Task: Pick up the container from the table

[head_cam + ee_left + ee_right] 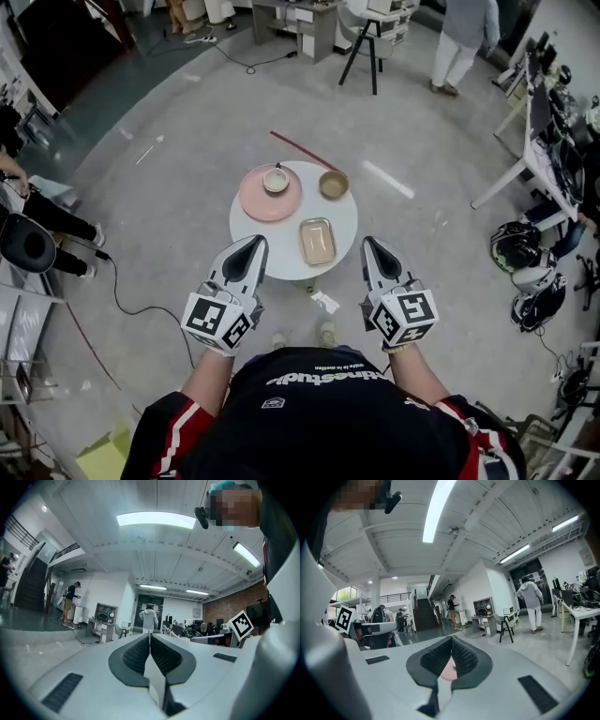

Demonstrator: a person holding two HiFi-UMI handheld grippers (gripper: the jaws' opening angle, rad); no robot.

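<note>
A tan rectangular container (317, 241) lies on the near side of the small round white table (348, 223). Behind it, a pink plate (257, 202) carries a small white cup (276, 179), and a brown bowl (333, 184) stands to the plate's right. My left gripper (256, 243) hovers at the table's near left edge, shut and empty, its jaws (150, 637) pressed together. The right gripper (368, 243) is just off the table's near right edge, also shut with nothing held (451, 640). Both stay short of the container and point roughly level across the room.
A thin red stick (302, 151) lies on the floor beyond the table. A black stool (367, 44) and a person (462, 37) are farther back. Helmets (526, 264) and a desk stand at the right, a cable (127, 305) runs on the left, and a paper scrap (325, 301) lies under the table.
</note>
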